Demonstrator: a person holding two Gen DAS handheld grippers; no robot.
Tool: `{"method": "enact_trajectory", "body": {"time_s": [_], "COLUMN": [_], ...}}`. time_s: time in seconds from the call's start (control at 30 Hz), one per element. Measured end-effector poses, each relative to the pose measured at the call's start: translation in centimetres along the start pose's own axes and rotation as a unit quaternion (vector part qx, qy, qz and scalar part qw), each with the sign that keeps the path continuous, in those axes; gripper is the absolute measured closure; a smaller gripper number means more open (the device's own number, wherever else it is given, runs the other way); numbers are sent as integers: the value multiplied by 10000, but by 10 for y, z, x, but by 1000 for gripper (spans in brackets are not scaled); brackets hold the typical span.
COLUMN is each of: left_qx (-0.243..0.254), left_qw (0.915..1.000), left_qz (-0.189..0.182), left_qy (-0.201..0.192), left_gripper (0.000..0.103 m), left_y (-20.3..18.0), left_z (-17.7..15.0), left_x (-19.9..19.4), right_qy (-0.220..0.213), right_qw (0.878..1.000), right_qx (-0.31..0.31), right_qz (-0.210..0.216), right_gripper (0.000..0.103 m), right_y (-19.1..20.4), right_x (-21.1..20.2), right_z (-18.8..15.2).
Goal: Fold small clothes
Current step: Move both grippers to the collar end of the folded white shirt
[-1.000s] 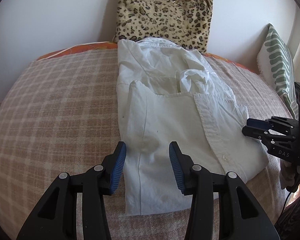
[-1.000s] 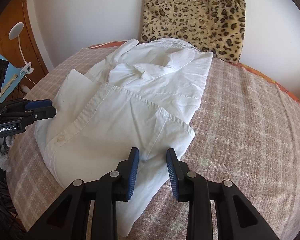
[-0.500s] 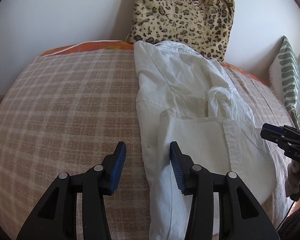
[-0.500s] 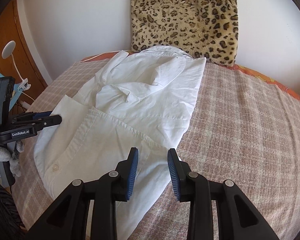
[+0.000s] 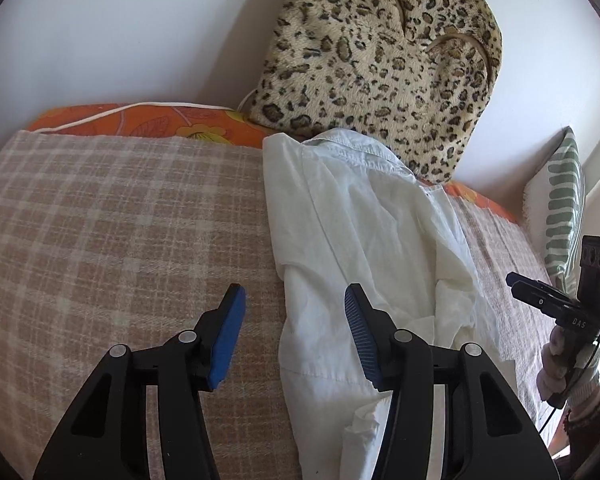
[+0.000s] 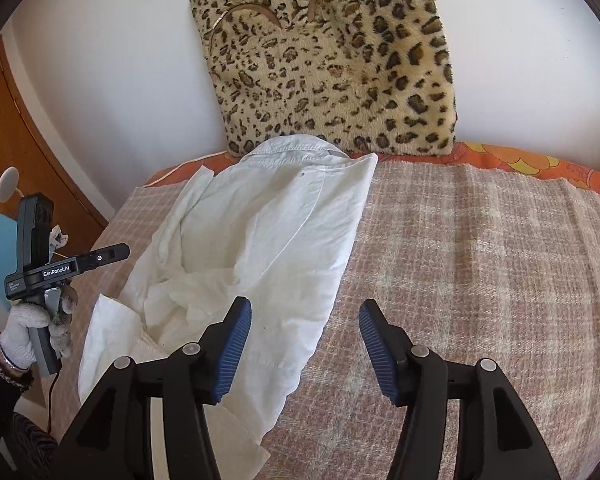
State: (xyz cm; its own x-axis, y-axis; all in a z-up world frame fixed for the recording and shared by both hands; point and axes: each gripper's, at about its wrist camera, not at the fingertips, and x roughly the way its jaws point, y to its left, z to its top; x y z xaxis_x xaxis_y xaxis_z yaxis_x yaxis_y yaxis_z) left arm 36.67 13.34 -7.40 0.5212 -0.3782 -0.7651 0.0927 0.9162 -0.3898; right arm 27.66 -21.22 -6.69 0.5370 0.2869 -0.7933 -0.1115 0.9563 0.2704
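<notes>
Left gripper (image 5: pixel 294 332) jaws parted, just been opening, holding nothing; white shirt (image 5: pixel 364 248) edge lies under the gap on the plaid bed cover (image 5: pixel 120 220). Leopard cushion (image 5: pixel 384 64) behind, striped pillow (image 5: pixel 560 204) at right.

Right wrist view: right gripper (image 6: pixel 305 346) wide apart, just been opening, empty, over the shirt's right edge. Gloved hand (image 6: pixel 32 328) holds the other gripper at left.

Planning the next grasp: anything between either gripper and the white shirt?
Nothing visible. The left gripper is open, straddling the white shirt's edge; the right gripper, jaws just opened, straddles the opposite edge. Only the plaid blanket lies underneath.
</notes>
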Motion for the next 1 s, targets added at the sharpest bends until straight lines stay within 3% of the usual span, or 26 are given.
{"method": "enact_trajectory", "body": {"time_s": [0.13,0.33,0.6,0.7,0.77,0.8,0.9,1.0], "left_qx": [-91,189,316,118,-122,-241,-623,-655], "left_qw": [9996,9991,9962,9942,9923,9916,9880,9872], "left_qz": [-239,-310,-801,-1066,-1228,-1273,-1414,-1452], "left_qy": [117,212,97,107,63,19,-73,-127], "left_gripper": [52,54,55,55,55,55,55,55], "left_y": [11,12,11,18,28,34,55,62], "left_z": [21,45,72,81,86,89,94,94], "left_x": [28,63,94,99,97,95,90,86], "right_qy": [-11,115,184,260,238,293,279,75], "right_qw": [9995,9977,9956,9950,9954,9953,9963,9963], "right_qx": [278,619,765,797,784,767,732,832], "right_qz": [120,269,514,539,494,513,342,221], "right_gripper": [43,42,42,43,53,71,102,103], "right_y": [-21,-48,-58,-58,-58,-58,-62,-74], "right_x": [18,53,92,107,113,115,114,104], "right_z": [26,58,82,86,87,88,91,95]}}
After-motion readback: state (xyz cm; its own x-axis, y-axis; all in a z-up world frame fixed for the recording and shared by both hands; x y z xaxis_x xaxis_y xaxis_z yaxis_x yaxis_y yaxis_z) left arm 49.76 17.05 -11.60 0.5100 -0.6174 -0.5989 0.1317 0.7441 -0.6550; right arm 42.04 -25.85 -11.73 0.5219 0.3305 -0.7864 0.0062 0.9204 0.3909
